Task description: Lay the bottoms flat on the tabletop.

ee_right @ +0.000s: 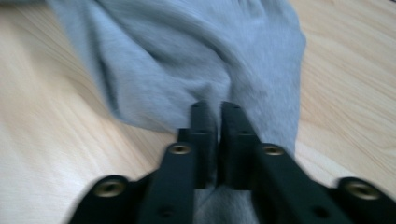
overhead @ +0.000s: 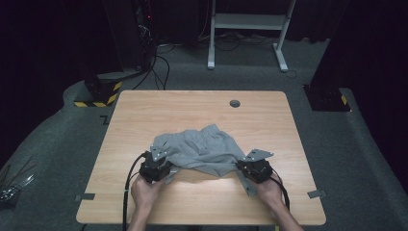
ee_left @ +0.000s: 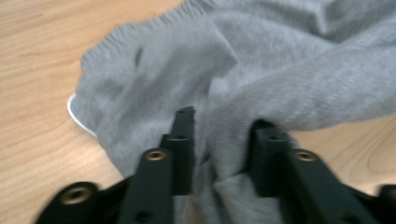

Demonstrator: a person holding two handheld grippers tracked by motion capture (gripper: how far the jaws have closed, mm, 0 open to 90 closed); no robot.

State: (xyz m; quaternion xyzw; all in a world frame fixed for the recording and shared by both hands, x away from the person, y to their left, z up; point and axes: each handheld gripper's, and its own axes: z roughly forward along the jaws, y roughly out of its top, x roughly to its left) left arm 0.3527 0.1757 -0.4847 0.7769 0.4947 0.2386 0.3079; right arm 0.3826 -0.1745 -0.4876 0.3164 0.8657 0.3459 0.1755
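Note:
A crumpled grey garment (overhead: 207, 149) lies on the near middle of the wooden table (overhead: 192, 106). My left gripper (overhead: 167, 166) is at the garment's near left edge. In the left gripper view its jaws (ee_left: 224, 128) stand apart, and a loose fold of the grey cloth (ee_left: 187, 60) hangs between them. My right gripper (overhead: 241, 166) is at the near right edge. In the right gripper view its jaws (ee_right: 215, 109) are almost together, pinching a bunched part of the cloth (ee_right: 187, 56). A hand holds each gripper from the table's near edge.
A round grommet hole (overhead: 235, 103) sits near the table's far edge. Small tape marks (overhead: 85, 197) (overhead: 315, 194) lie by the near corners. A white desk frame (overhead: 248, 29) and cables stand on the floor beyond the table.

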